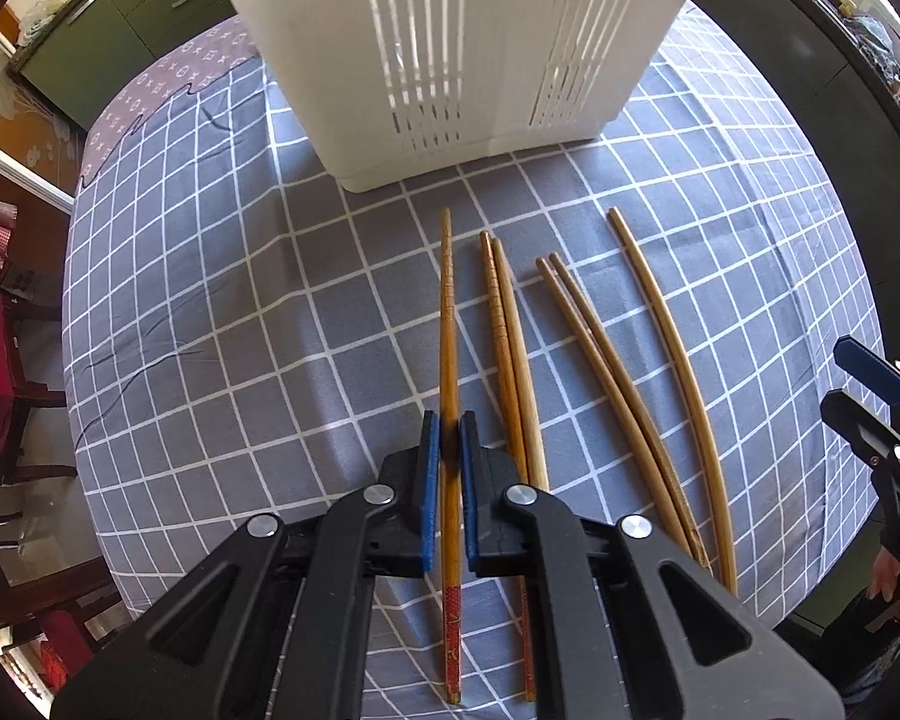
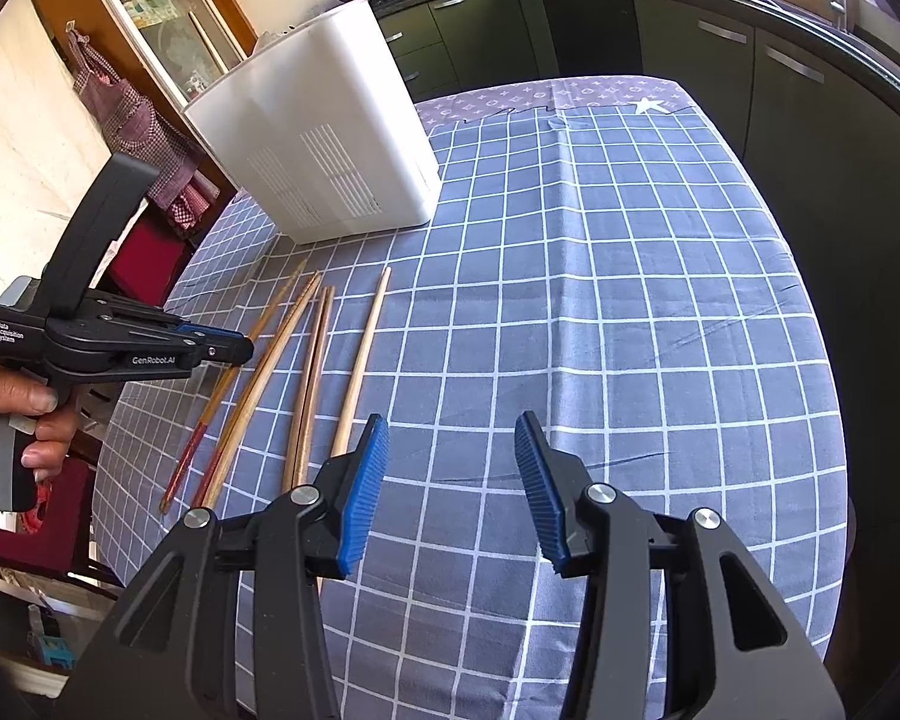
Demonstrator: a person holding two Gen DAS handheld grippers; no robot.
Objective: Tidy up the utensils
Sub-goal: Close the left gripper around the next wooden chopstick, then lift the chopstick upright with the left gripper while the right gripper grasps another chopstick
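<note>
While our left gripper clamps the leftmost red-ended wooden chopstick on the grey checked tablecloth, five loose wooden chopsticks await the white slotted plastic holder; our right gripper gapes empty.

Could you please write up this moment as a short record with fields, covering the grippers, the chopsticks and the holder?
left gripper: shut on the red-ended chopstick, leftmost of the row
right gripper: open, nothing between its pads, above bare cloth
chopsticks on table: six in all; five lie loose to the right of the gripped one
holder: white slotted utensil holder, upright beyond the chopstick tips
surface: grey checked tablecloth
</note>
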